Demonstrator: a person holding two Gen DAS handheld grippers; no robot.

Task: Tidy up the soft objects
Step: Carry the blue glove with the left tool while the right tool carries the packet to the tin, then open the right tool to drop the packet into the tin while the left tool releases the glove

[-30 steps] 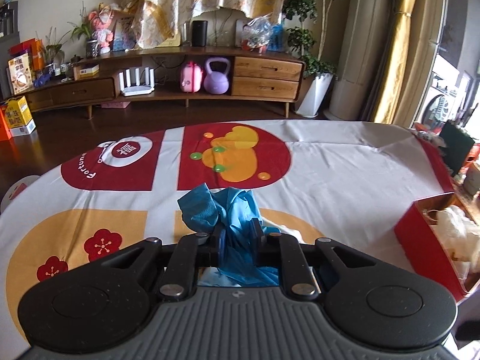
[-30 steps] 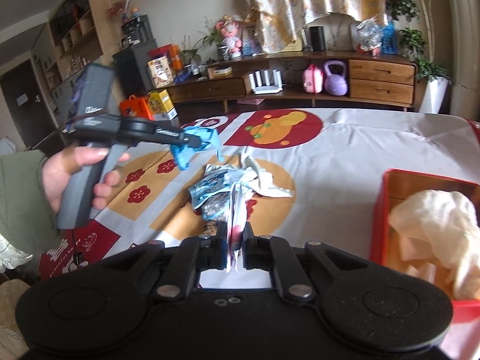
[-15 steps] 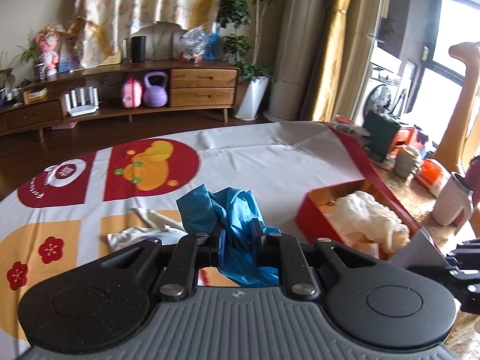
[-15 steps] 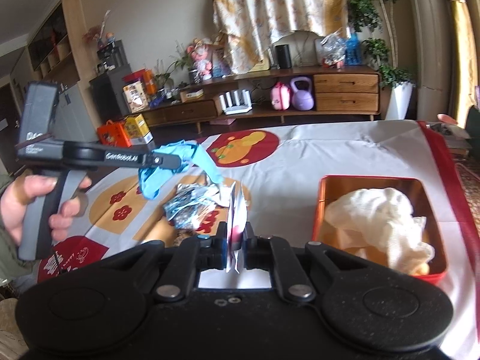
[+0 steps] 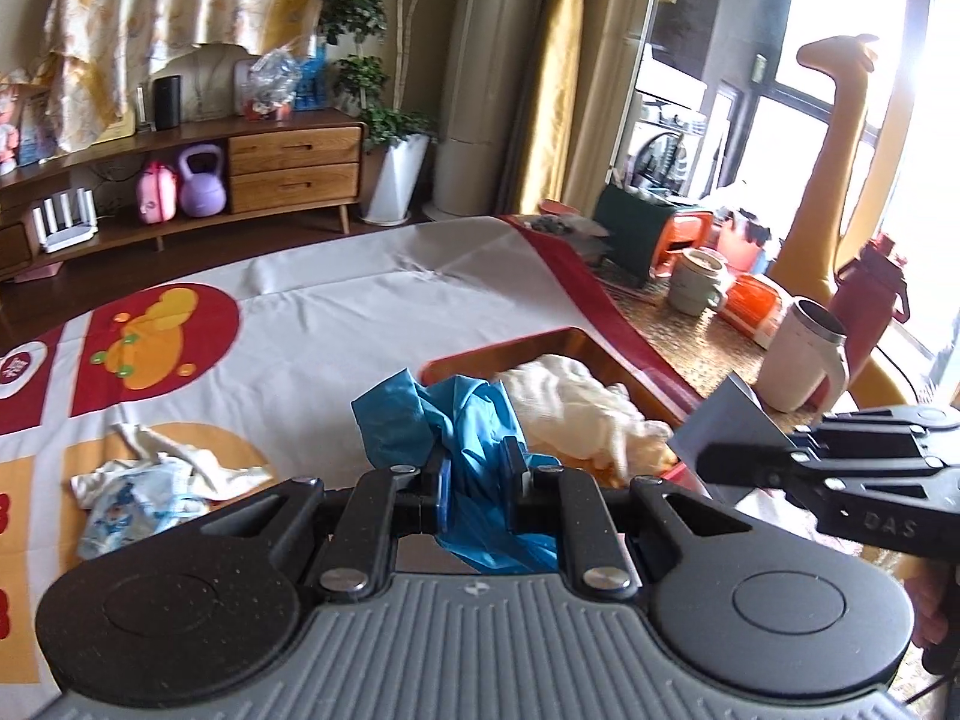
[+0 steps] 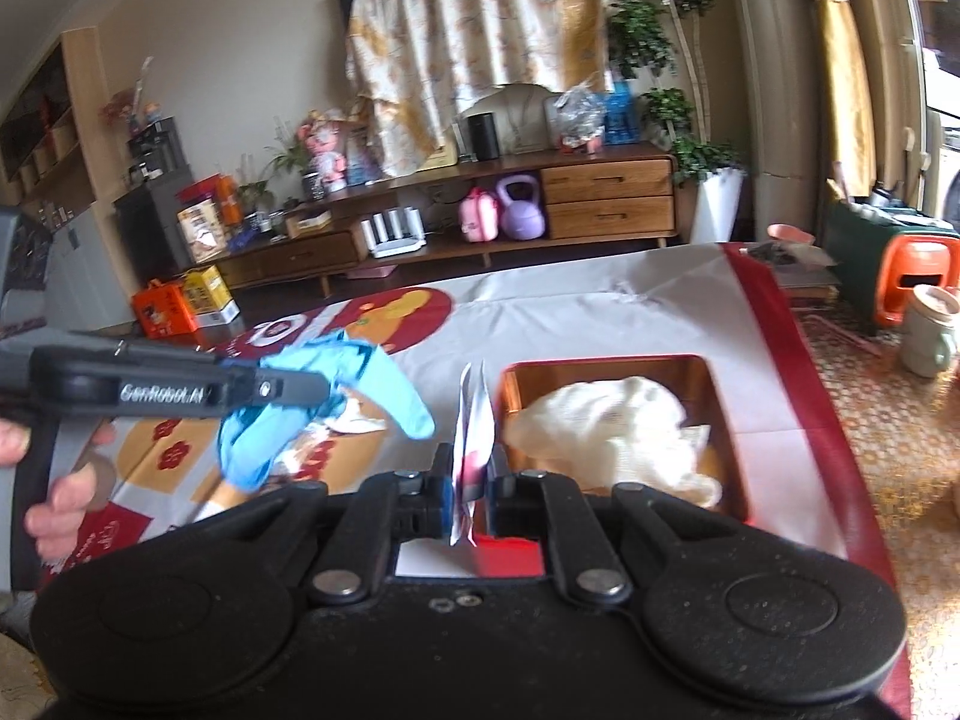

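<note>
Left tongs (image 5: 477,474) clamped on a crumpled blue cloth (image 5: 444,414), held in the air just beside the red tray (image 6: 729,420) with the cream cloth (image 6: 606,420) in it. Right tongs (image 6: 471,489) pinched shut on a thin white-and-pink packet (image 6: 471,420), upright, near the tray's left rim; small pile of printed cloths (image 5: 150,480) lying on the worktop (image 5: 360,324)

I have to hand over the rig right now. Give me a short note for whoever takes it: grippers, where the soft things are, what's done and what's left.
Left hand-held gripper: shut on the blue cloth, held in the air near the red tray.
Right hand-held gripper: shut on a thin white-and-pink packet, just left of the tray.
Done: a cream cloth lies in the tray.
Left: put both held items in the tray, then collect the pile of printed cloths on the tablecloth.
</note>
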